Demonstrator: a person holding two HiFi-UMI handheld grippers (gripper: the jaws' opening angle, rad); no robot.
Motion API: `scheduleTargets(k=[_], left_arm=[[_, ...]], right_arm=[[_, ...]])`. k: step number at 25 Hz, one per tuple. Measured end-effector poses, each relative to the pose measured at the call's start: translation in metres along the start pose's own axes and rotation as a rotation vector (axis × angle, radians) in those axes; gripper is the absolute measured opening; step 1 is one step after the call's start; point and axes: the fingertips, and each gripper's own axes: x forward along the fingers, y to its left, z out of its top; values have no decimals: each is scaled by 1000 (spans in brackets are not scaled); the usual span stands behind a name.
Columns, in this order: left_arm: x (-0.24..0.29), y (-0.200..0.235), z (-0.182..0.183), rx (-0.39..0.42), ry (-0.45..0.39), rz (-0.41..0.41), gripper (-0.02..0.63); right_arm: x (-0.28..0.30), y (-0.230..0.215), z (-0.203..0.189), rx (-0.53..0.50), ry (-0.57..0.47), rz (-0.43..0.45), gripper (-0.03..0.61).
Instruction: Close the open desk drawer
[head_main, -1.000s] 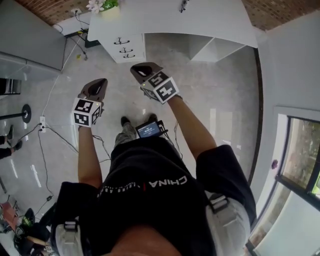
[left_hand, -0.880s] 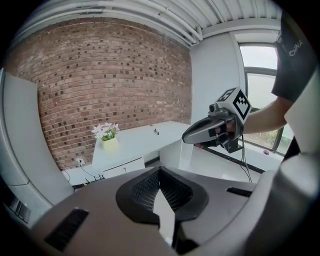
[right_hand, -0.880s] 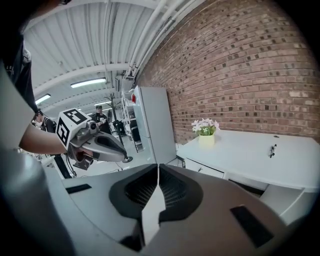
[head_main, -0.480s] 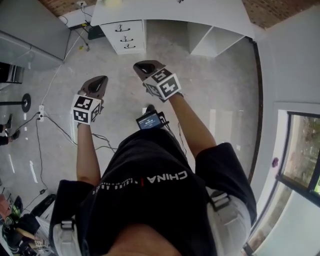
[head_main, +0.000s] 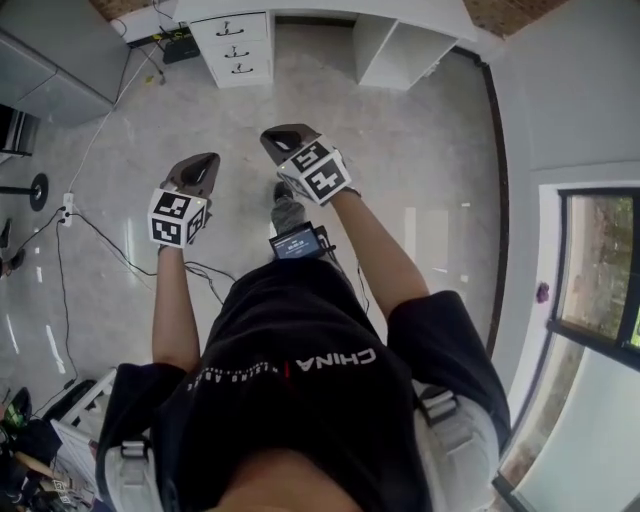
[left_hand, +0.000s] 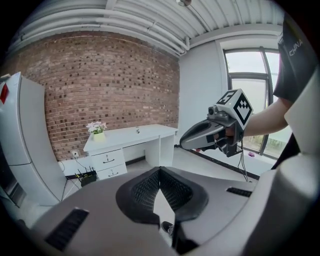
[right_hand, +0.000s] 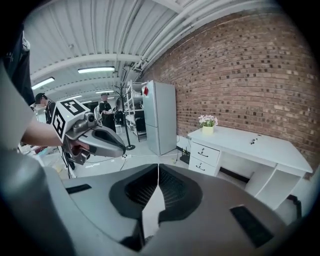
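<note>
While the left gripper (head_main: 198, 170) and right gripper (head_main: 285, 140) hold jaws clenched empty, the desk (head_main: 235, 45) is cropped at top

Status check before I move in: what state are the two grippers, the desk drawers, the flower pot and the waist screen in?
Left gripper: shut, empty, in the air.
Right gripper: shut, empty, in the air.
Desk drawers: all look flush from this far off; none plainly pulled out.
Flower pot: upright on the desk.
Waist screen: lit.
</note>
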Motion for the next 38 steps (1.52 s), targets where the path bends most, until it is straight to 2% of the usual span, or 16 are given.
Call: scheduleTargets(k=[6, 18, 26, 32, 38], left_arm=[[-11, -66, -2, -17, -18, -38, 12], [30, -157, 14, 5, 14, -14, 12], [43, -169, 27, -2, 21, 46, 12], [41, -172, 26, -5, 14, 49, 12], [38, -172, 27, -10, 6, 46, 12]], right_arm=[[-66, 21, -34, 2, 18, -40, 18], [-165, -23, -81, -7, 13, -52, 18], [-178, -37, -88, -38, 9, -1, 16], [-174, -31, -85, -65, 4, 40, 15], [-174, -27, -78, -84, -3, 44, 16]])
